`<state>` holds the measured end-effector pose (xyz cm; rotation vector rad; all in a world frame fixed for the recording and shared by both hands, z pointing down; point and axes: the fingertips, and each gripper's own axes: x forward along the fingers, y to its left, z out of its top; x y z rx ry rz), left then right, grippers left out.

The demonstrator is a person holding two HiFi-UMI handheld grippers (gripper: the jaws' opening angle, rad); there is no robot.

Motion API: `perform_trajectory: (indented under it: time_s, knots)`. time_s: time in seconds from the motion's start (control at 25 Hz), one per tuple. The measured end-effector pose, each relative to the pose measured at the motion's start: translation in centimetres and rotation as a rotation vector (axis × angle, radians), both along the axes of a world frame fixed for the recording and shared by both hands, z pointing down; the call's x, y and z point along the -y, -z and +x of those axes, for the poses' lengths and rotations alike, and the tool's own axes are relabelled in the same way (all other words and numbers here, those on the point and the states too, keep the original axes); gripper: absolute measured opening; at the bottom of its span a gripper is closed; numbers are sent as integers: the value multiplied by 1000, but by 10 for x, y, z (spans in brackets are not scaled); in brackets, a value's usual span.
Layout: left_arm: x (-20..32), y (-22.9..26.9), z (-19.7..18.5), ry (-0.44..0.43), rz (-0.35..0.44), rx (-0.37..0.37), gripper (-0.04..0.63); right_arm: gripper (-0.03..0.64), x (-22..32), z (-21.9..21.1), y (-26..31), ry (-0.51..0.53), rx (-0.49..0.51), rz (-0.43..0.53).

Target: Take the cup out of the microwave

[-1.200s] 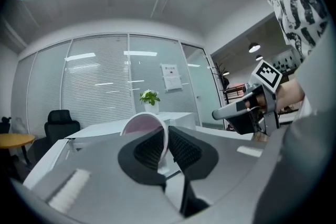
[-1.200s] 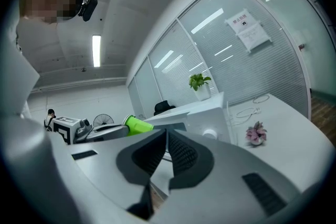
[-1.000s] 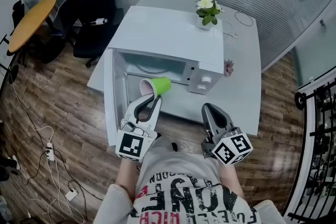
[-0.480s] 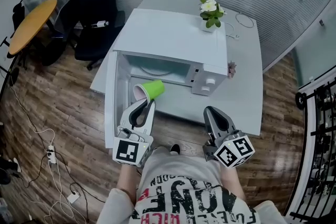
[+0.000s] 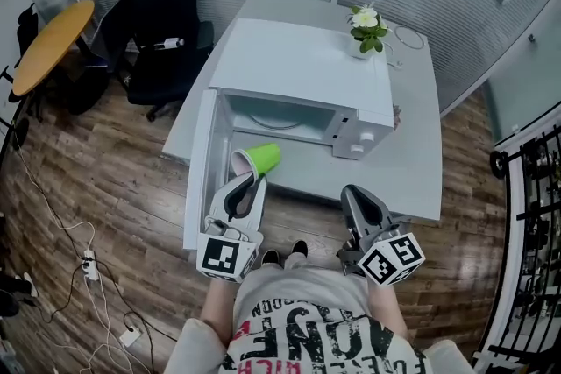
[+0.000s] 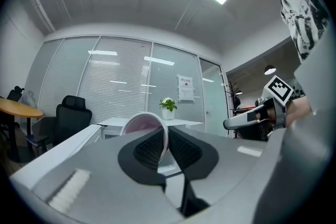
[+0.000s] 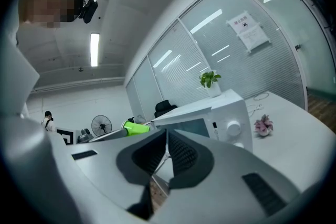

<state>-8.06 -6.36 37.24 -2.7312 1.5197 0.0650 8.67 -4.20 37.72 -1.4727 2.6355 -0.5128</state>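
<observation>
A green cup [image 5: 261, 159] with a pink inside lies on its side in the air, in front of the open white microwave [image 5: 302, 70]. My left gripper [image 5: 248, 180] is shut on the cup's rim. In the left gripper view the pink rim [image 6: 140, 124] sits pinched between the two pads. My right gripper [image 5: 351, 191] hangs to the right over the table's front edge, shut with nothing in it. The right gripper view shows its jaws [image 7: 167, 145] closed together, the green cup [image 7: 135, 127] at left and the microwave [image 7: 223, 113] ahead.
The microwave door [image 5: 198, 188] stands swung open to the left. A potted plant [image 5: 368, 29] stands on the microwave's back right corner, and a small pink flower [image 5: 397, 113] on the white table [image 5: 414, 153]. A black office chair [image 5: 162, 4] and round yellow table [image 5: 48, 39] stand at left.
Both grippers have drawn back from the microwave toward the person. The cup, still in the left gripper, has come away from the microwave's mouth.
</observation>
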Motion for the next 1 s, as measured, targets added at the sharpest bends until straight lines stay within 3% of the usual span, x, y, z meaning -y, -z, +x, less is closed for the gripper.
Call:
perform_trajectory:
  time_s: [0.32, 1.0]
  knots:
    - [-8, -3, -15, -32, -15, -43, 40, 21, -15, -25, 7, -37, -22, 17]
    - [-3, -13, -35, -73, -28, -11, 40, 21, -9, -42, 9, -82, -36, 45]
